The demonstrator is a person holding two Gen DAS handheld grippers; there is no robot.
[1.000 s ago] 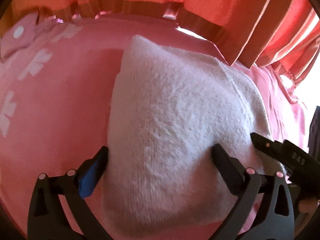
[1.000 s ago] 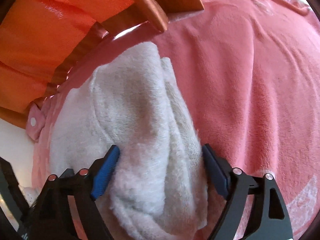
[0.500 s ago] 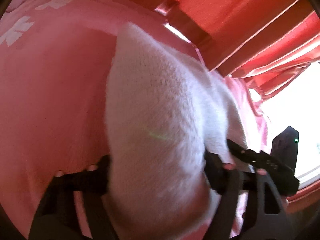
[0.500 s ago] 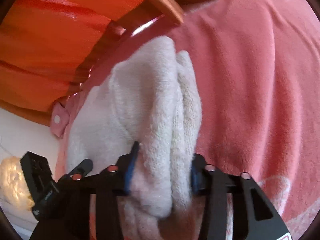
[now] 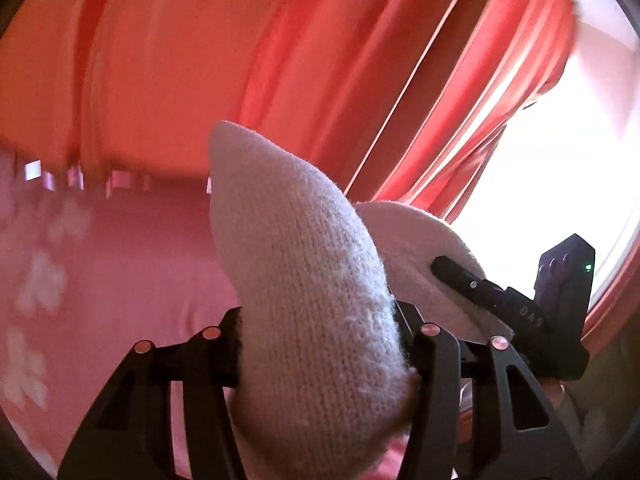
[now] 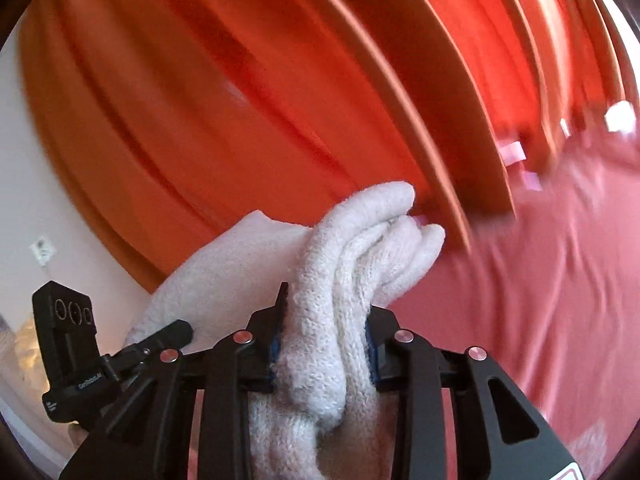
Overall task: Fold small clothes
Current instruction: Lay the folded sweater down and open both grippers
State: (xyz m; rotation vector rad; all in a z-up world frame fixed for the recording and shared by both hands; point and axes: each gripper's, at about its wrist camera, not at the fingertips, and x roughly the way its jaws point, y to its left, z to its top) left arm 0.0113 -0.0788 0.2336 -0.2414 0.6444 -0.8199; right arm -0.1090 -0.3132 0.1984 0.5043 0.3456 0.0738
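Red curtain (image 5: 280, 60) fills the background beyond both grippers, with the pink blanket (image 5: 132, 280) below. Left gripper (image 5: 320, 344) pinches one end of the white knit (image 5: 304, 280) between its fingers; right gripper (image 6: 324, 344) pinches a bunched end of the same knit (image 6: 340, 280), several layers thick. The knit hangs clear of the blanket. Risk: uneven layers in the right pinch may slip, skewing the fold; excess pull between the grippers may drag the fabric out of one grip.

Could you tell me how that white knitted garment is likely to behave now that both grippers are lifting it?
Probably floppy: the white knitted garment bunches into soft folds where the right gripper pinches it. It looks light, since its free end stands up unsupported beyond the left gripper. The fuzzy knit seems unlikely to slip.
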